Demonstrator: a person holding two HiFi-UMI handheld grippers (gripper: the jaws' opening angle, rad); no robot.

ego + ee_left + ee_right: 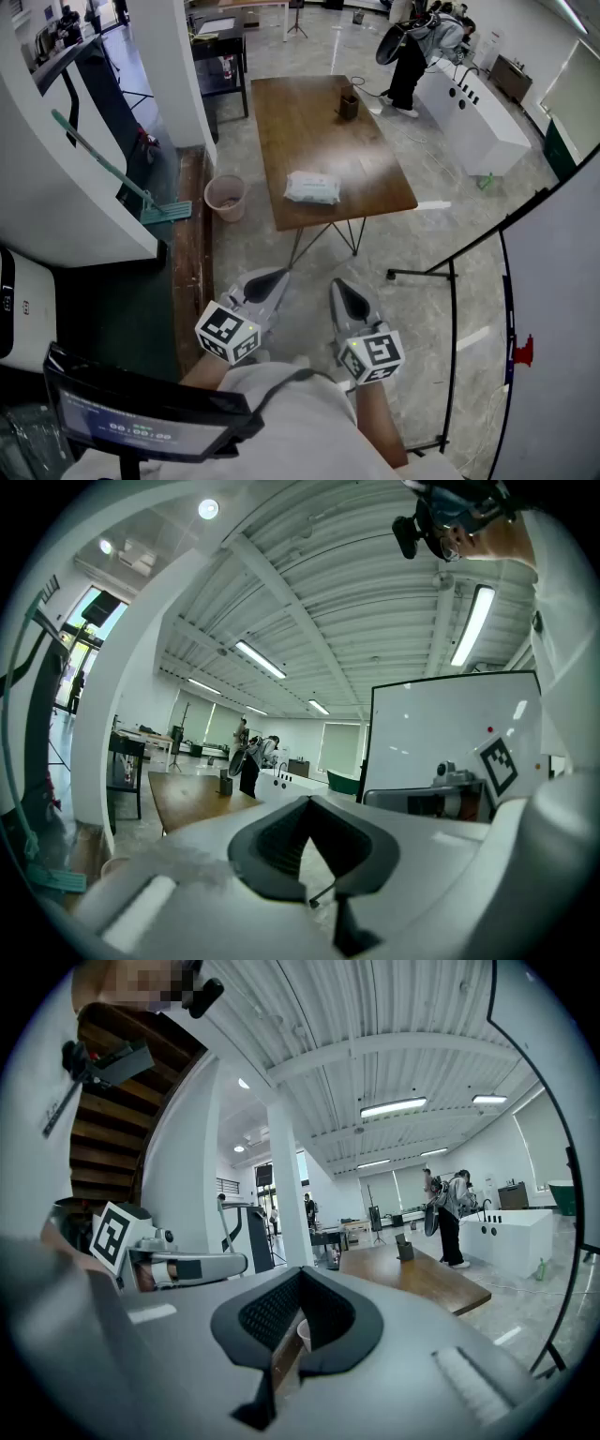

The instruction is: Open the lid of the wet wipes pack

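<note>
No print on the wet wipes pack (311,188) can be read, it is too small; this one pack lies flat near the near edge of the wooden worktop (309,141); one small dark container (348,106) stands toward the worktop's far end; one pinkish bucket (225,197) sits on the floor just left of the worktop; a person (408,56) stands beyond its far right corner; the left gripper (272,278) and right gripper (341,289) hang well short of the worktop, each with fingers clenched on nothing.

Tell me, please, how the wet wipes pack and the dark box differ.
The wet wipes pack is pale and lies flat; the dark box stands upright. The pack sits by the near edge of the wooden table, the box toward its far end. Both rest on it.
</note>
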